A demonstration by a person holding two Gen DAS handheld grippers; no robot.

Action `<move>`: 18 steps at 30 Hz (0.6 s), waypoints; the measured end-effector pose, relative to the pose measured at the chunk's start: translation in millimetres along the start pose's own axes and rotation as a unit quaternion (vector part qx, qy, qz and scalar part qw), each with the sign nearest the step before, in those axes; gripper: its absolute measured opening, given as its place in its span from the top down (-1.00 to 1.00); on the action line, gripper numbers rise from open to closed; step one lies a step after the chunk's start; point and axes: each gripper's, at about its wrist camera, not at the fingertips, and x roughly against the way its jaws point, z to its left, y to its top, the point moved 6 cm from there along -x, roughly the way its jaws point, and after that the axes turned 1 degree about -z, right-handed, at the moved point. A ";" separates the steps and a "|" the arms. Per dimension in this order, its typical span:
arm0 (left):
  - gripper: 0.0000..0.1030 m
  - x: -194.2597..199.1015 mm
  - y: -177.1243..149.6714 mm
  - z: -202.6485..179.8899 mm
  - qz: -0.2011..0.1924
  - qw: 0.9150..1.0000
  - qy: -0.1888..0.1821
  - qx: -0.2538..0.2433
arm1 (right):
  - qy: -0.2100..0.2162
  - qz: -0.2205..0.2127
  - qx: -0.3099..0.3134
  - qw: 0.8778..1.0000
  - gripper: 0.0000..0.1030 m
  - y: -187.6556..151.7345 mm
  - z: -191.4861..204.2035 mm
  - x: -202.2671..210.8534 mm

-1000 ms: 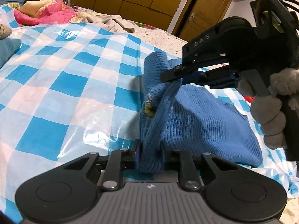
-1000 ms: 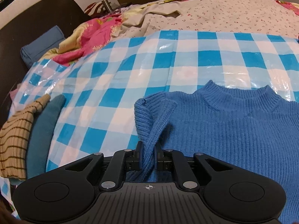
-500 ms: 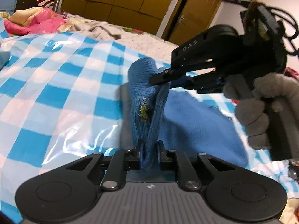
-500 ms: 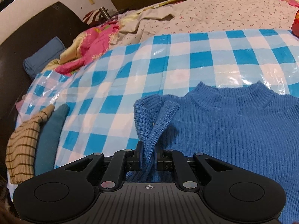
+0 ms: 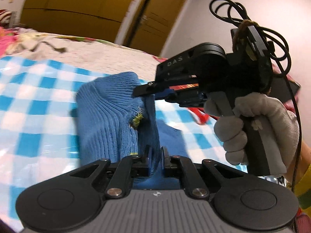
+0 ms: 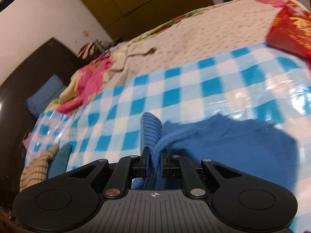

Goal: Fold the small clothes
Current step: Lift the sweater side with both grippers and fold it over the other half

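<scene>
A blue knit sweater [image 6: 233, 145] lies on the blue-and-white checked cover [image 6: 175, 89], one side lifted off it. My right gripper [image 6: 155, 155] is shut on a raised fold of that knit near its ribbed cuff [image 6: 152, 124]. In the left wrist view the sweater [image 5: 105, 120] hangs as a lifted ridge between both grippers. My left gripper [image 5: 155, 155] closes the last bit onto its lower edge, pads pressing the fabric. The right gripper [image 5: 143, 91], held by a grey-gloved hand [image 5: 262, 120], pinches the upper part.
Folded clothes, a striped beige piece [image 6: 37, 167] and a teal one [image 6: 60, 159], lie at the cover's left edge. Pink floral bedding [image 6: 93, 81] and a blue pillow [image 6: 44, 95] sit beyond. A red packet [image 6: 291, 33] lies far right. Wooden wardrobe doors [image 5: 77, 9] stand behind.
Both grippers have risen and swung across the bed with the sweater's edge, pulling that side up off the cover. The left jaws have narrowed onto the fabric.
</scene>
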 end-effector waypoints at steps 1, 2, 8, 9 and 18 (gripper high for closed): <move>0.63 -9.1 -0.8 -9.3 0.007 1.000 -0.006 -0.007 | -0.005 -0.004 -0.004 1.000 0.83 1.9 -11.0 4.9; 0.63 -17.2 -2.2 -17.1 0.013 1.000 -0.011 -0.013 | -0.009 -0.007 -0.010 1.000 0.83 3.3 -22.2 9.3; 0.63 -63.0 -11.1 -58.7 0.051 0.997 -0.037 -0.044 | -0.026 -0.018 -0.049 0.998 0.82 5.7 -82.1 22.3; 0.63 -69.8 -12.3 -64.1 0.057 0.996 -0.040 -0.048 | -0.027 -0.019 -0.054 0.998 0.83 5.4 -90.9 23.4; 0.63 -112.6 -20.4 -85.0 0.088 0.993 -0.040 -0.073 | -0.044 -0.014 -0.071 0.996 0.83 3.3 -138.0 15.4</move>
